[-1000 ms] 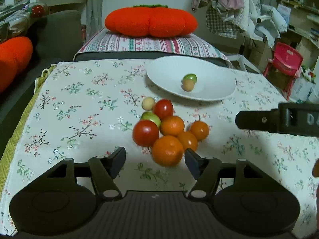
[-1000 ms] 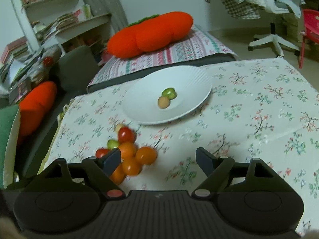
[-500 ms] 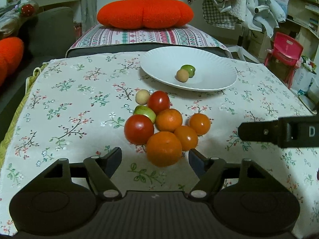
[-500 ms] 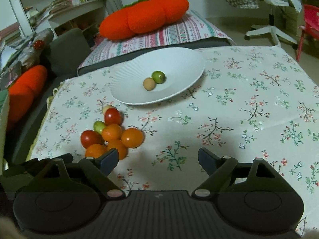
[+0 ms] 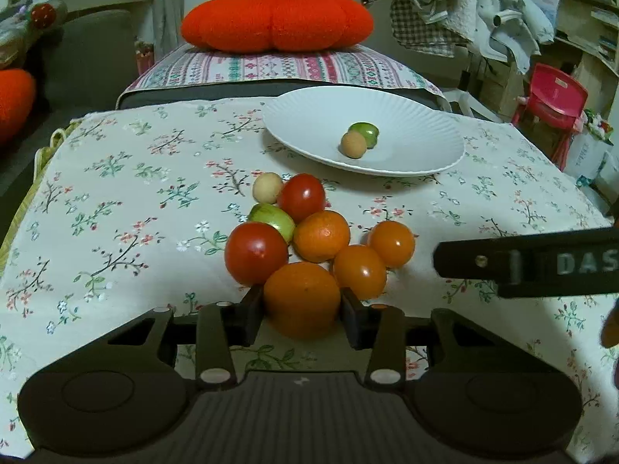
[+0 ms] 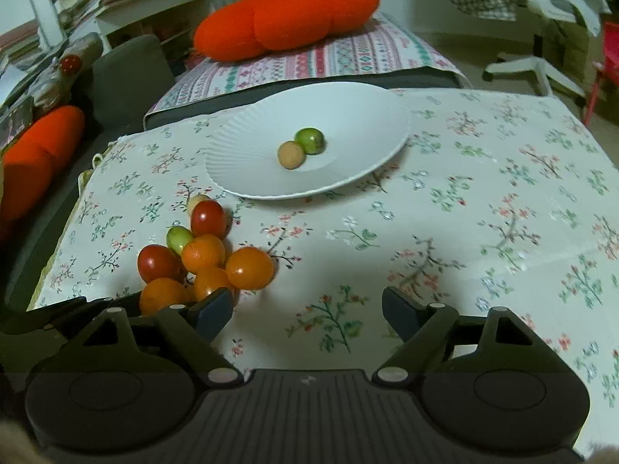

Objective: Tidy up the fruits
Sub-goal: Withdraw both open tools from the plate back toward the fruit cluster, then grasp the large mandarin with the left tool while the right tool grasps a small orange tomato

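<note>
Now the left gripper [image 5: 302,311] has its jaws just closed in on the big orange [image 5: 301,298], and both pads press its sides. That orange sits at the near end of the fruit pile, toward the near edge of the table [image 5: 116,178], which is covered with a floral cloth. Touching it are a red tomato [image 5: 256,252] on the left and a small orange fruit [image 5: 359,270] on the right. Behind them lie another orange [image 5: 322,236], a green fruit [image 5: 272,221], a second red tomato [image 5: 301,197], a pale round fruit [image 5: 267,187] and one more small orange fruit [image 5: 391,243].

The white plate [image 5: 425,143] stands toward the far edge, holding a tan fruit [image 5: 353,145] touching a green one [image 5: 364,133].

The right gripper [image 6: 307,311] hangs wide open over bare cloth just right of the pile, with nothing between its jaws; its left fingertip [image 6: 214,307] overlaps the pile's edge in the right wrist view.
</note>
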Motion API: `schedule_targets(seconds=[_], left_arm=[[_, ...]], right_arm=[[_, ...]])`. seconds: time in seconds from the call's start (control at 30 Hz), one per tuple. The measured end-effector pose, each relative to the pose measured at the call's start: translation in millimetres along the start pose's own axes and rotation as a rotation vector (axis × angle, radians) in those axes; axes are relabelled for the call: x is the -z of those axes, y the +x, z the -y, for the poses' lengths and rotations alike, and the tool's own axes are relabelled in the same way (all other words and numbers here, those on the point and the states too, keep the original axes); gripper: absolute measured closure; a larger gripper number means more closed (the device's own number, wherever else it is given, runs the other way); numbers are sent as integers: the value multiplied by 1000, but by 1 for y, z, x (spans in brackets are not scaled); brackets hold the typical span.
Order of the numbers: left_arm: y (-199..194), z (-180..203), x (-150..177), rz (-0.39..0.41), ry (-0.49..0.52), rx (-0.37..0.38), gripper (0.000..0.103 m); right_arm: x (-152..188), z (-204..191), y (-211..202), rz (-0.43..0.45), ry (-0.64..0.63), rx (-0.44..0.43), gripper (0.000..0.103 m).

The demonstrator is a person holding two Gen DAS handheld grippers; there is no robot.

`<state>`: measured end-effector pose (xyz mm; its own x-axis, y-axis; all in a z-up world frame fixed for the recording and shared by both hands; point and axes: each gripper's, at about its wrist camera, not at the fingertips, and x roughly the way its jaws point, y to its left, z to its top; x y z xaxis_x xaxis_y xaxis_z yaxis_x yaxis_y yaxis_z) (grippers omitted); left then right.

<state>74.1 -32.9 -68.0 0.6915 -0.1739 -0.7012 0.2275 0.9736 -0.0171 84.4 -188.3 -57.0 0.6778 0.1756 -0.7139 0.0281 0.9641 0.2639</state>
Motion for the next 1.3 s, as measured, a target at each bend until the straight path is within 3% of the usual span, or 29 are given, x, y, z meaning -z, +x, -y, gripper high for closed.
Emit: schedule_targets(seconds=[0.37, 0.43, 0.5, 0.6, 0.83, 1.0, 1.13, 1.3], left_arm=[[-13, -13, -4, -4, -70, -3, 81], [-13, -12, -4, -7, -67, -3, 81], [-12, -12, -4, -7, -65, -2, 81], [-12, -11, -4, -5, -58, -6, 81], [-15, -12, -6, 11, -59, -8, 81], [-14, -13, -5, 2, -61, -12, 81], [-14, -14, -5, -4, -64, -18, 81], [-16, -14, -5, -4, -65, -14, 81]], right_arm=[[-8, -18, 28, 5, -67, -46, 45], [-9, -24, 32, 11, -98, -53, 68], [-8, -32, 34, 5, -140, -50, 78], [-5, -40, 33, 10, -187, -19, 82], [-10, -37, 24, 32, -160, -29, 95], [-10, -35, 29, -3, -160, -48, 92], [-14, -21, 29, -4, -60, -20, 51], [-19, -1, 26, 12, 87, -76, 49]])
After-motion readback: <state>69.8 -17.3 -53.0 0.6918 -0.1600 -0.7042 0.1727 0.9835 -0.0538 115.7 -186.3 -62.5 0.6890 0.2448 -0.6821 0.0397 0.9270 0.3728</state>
